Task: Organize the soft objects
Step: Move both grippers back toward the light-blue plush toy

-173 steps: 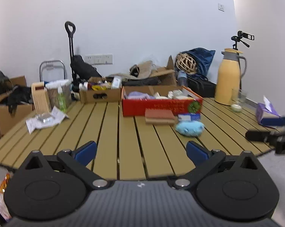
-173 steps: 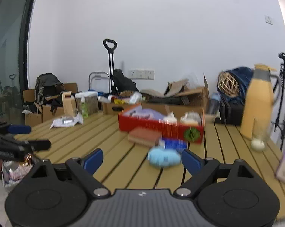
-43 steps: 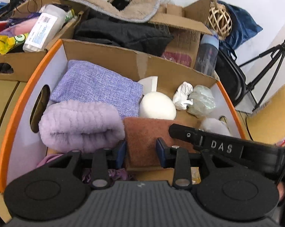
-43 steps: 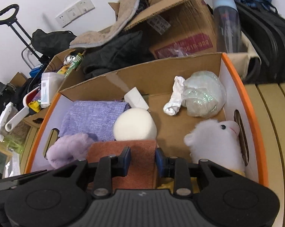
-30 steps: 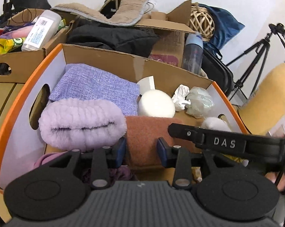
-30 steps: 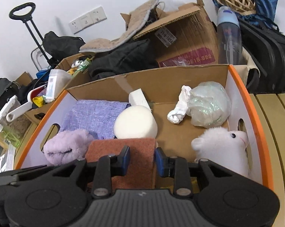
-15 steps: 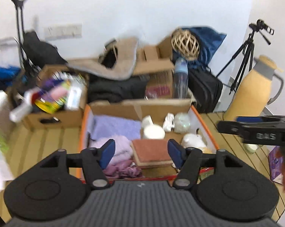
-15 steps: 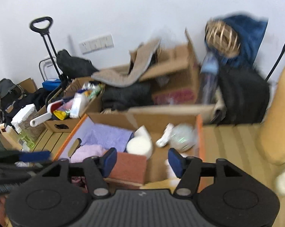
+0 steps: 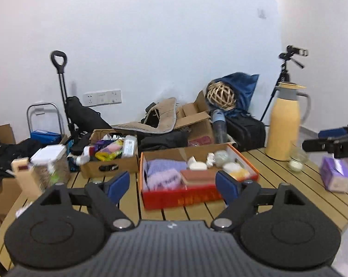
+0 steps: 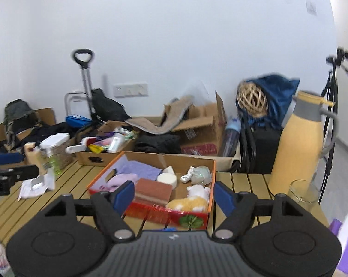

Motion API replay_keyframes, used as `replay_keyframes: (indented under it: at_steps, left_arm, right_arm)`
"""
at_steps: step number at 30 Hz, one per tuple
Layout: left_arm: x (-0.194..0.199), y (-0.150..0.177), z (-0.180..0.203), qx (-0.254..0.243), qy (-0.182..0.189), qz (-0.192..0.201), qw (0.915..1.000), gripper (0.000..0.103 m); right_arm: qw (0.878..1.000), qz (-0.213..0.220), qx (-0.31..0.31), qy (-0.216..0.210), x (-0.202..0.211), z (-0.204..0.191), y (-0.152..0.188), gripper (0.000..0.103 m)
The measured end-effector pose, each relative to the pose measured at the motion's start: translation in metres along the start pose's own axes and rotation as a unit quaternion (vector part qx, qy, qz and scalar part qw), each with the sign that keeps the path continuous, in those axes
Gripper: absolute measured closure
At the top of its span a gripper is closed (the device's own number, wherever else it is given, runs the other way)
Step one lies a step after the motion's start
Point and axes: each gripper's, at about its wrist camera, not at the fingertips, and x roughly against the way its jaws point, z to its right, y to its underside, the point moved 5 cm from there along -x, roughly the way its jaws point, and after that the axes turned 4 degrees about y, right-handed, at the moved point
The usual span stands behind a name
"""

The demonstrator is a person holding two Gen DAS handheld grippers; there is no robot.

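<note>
A red cardboard box [image 9: 181,198] [image 10: 151,215] stands on the slatted wooden table. In it lie a brown folded pad [image 9: 194,176] [image 10: 154,190], purple cloths [image 9: 164,173] [image 10: 137,168], a white round sponge [image 10: 166,178] and a plush toy [image 10: 192,198]. My left gripper [image 9: 172,185] is open and empty, held back above the table in front of the box. My right gripper [image 10: 174,195] is open and empty, also back from the box.
A yellow thermos [image 9: 283,124] [image 10: 299,140] and a glass [image 10: 303,190] stand at the right. A purple tissue box [image 9: 334,175] sits at the right edge. A brown box of bottles [image 9: 109,159] and clutter lie behind the table.
Both grippers opened, let go of the brown pad inside the red box, and pulled back and up away from it. The pad now rests in the box.
</note>
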Motion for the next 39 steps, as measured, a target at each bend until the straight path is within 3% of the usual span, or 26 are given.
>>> replay_keyframes:
  at_steps: [6,9,13,17,22,29,32,36,39]
  left_arm:
    - [0.112,0.084,0.016,0.015,-0.007,0.061,0.998,0.002]
    - [0.154,0.115,0.025,0.024,-0.017,0.086,0.9959,0.0]
    - [0.179,0.135,0.03,-0.001,-0.001,0.082,0.9966,0.0]
    - [0.179,0.133,0.024,-0.01,-0.018,0.086,0.9961,0.0]
    - [0.142,0.138,0.022,0.025,0.006,0.058,0.998,0.0]
    - [0.046,0.147,0.032,0.048,0.061,-0.014,0.9969,0.0]
    - [-0.004,0.145,0.032,0.062,0.075,-0.041,0.9944,0.002]
    - [-0.074,0.133,0.036,0.094,0.107,-0.075,0.9869,0.025]
    - [-0.126,0.125,0.042,0.118,0.142,-0.105,0.9772,0.03]
  right_arm:
    - [0.997,0.065,0.001,-0.031,0.107,-0.027,0.08,0.019]
    - [0.997,0.065,-0.016,-0.049,0.147,-0.038,0.128,0.012]
    - [0.997,0.021,-0.011,-0.073,0.175,-0.05,0.176,0.012]
    - [0.997,0.02,0.012,-0.074,0.185,-0.055,0.183,0.012]
    - [0.998,0.018,-0.025,-0.049,0.159,-0.043,0.182,0.012]
    - [0.995,-0.021,-0.083,-0.047,0.086,-0.024,0.19,0.014]
    - [0.993,-0.043,-0.095,-0.051,0.043,-0.016,0.186,0.023]
    - [0.99,-0.062,-0.113,-0.057,-0.02,-0.004,0.176,0.033]
    - [0.987,-0.07,-0.124,-0.071,-0.064,0.002,0.164,0.036]
